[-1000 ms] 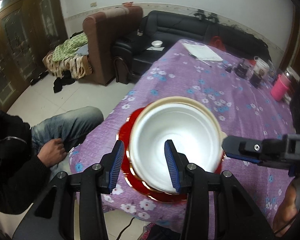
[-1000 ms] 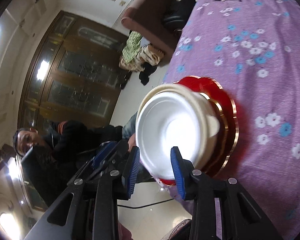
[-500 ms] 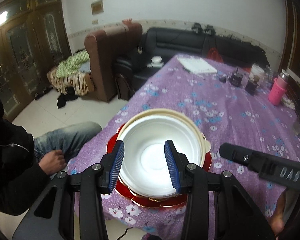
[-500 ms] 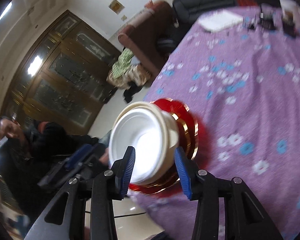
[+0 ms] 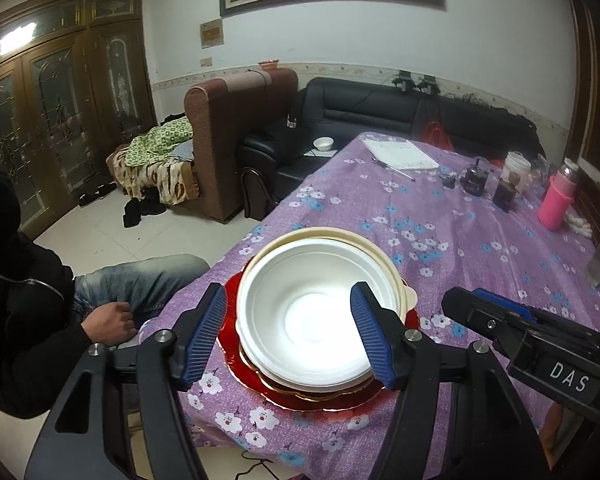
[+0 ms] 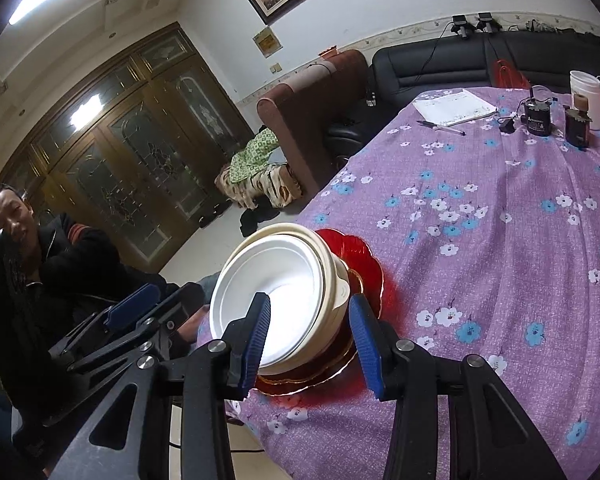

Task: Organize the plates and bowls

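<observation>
A white bowl (image 5: pixel 312 312) sits nested in a cream bowl (image 5: pixel 384 256) on a stack of red gold-rimmed plates (image 5: pixel 324 404), near the corner of the purple flowered table (image 5: pixel 460 240). My left gripper (image 5: pixel 288 340) hovers just short of the stack; its jaws are opening, and the pads touch nothing. The right gripper (image 5: pixel 472 308) reaches in from the right. In the right wrist view, the white bowl (image 6: pixel 276 288), cream bowl (image 6: pixel 332 276) and red plates (image 6: pixel 360 252) lie beyond my right gripper (image 6: pixel 309 346), which is open and holds nothing. The left gripper (image 6: pixel 172 294) shows at the left.
A person in dark clothes (image 5: pixel 32 300) sits at the table's left edge. At the far end lie a notebook (image 5: pixel 400 154) and pen, dark jars (image 5: pixel 476 178), a white cup (image 5: pixel 518 168) and a pink bottle (image 5: pixel 556 200). Sofas stand behind.
Both grippers have drawn back and lifted a little from the bowl stack. The left jaws have spread wider. The right gripper has rolled more upright. The stack stays put.
</observation>
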The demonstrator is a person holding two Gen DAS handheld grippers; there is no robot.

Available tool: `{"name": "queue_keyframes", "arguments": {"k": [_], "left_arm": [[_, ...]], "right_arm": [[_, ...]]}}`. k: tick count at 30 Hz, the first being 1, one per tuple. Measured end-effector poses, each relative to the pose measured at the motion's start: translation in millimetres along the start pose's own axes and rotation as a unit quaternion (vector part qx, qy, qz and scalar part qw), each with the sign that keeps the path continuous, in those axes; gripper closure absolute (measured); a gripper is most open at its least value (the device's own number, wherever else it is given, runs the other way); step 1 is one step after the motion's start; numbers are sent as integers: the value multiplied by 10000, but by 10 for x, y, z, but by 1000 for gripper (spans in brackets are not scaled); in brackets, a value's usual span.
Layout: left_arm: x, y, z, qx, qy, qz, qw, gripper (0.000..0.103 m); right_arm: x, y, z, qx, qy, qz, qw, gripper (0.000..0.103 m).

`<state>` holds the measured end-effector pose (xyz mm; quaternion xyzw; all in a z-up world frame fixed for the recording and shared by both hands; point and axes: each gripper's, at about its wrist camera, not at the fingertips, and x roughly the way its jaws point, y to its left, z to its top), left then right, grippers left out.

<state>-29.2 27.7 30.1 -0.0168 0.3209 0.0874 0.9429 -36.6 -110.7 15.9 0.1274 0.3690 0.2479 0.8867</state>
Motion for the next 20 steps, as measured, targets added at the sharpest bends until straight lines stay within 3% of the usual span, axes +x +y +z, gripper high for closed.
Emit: {"name": "queue_keyframes", "arguments": {"k": [14,20], "left_arm": [[-3,98,-7,-235,-60,73,9997,35],[27,56,-27,-108,-52,131,9998,33]], "right_arm": [[81,115,-14,-53,31,126,9999,59],[136,129,-10,-45,36,137,9999,59]]}}
